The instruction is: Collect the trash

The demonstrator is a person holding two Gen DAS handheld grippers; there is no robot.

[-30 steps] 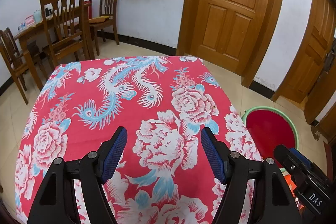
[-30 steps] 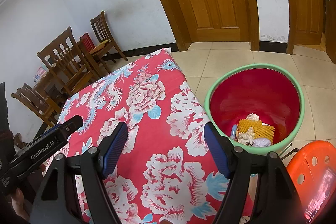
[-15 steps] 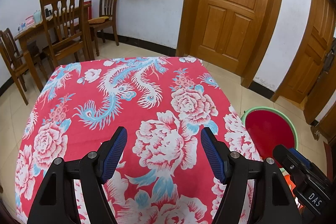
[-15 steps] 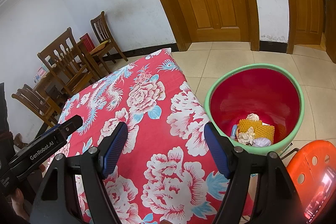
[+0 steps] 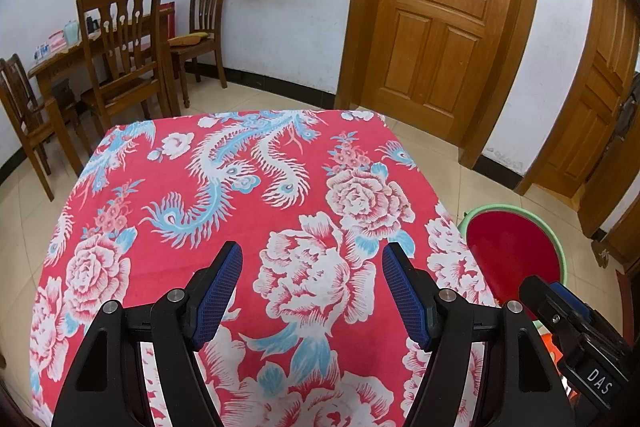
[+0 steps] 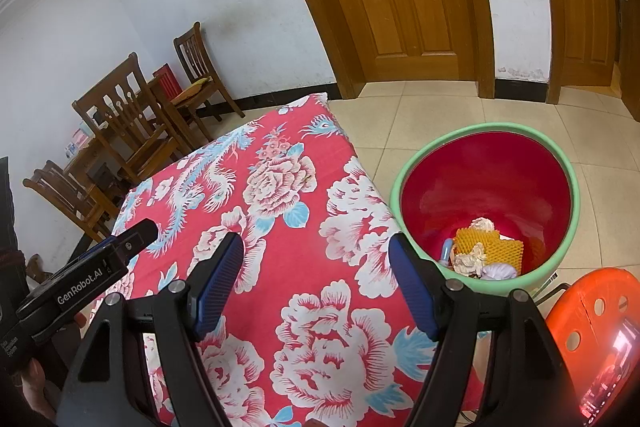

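Trash [image 6: 482, 254] lies in the bin [image 6: 404, 175] beside the desk [image 5: 248, 227], which looks bare. Left gripper [image 5: 312, 291] and right gripper [image 6: 316, 287] hover released, grasping nothing. Collecting seems finished; next, perhaps check for hidden pieces.

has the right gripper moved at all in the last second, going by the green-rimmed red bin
No. The right gripper stays put: the green-rimmed red bin and the floral red tablecloth sit at the same spots beside its open fingers.
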